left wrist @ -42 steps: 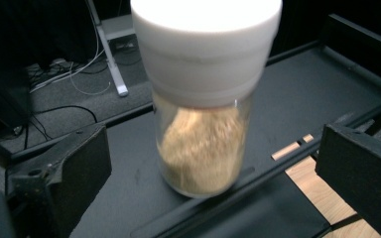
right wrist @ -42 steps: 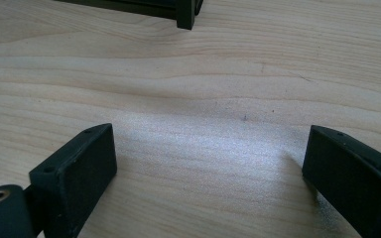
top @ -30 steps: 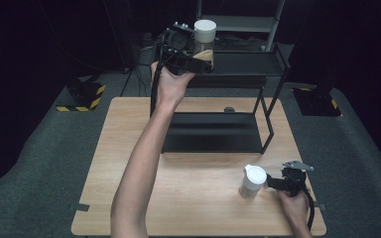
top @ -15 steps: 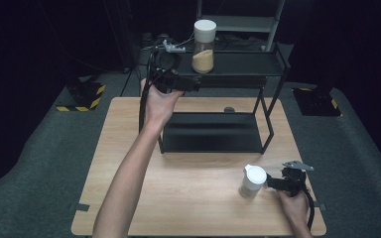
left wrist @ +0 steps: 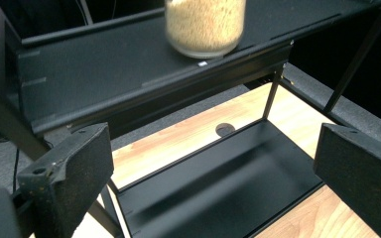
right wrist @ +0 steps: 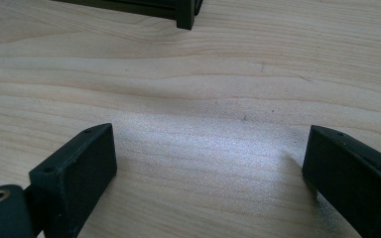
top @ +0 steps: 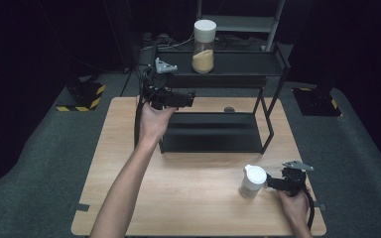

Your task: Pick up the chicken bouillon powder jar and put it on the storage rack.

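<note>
**Grain jar on the top shelf, left jaws empty**

The jar of grain [top: 204, 45] stands upright on the top shelf [top: 243, 63] of the black rack [top: 266, 111], towards that shelf's left end. The left gripper [top: 187, 99] hangs just below the shelf's front left corner, jaws spread and holding nothing. Near the surface's [top: 188, 198] front right corner stands a white-lidded jar [top: 252, 181]; the right gripper [top: 273, 183] sits just beside it, jaws spread wide over bare wood.
</note>
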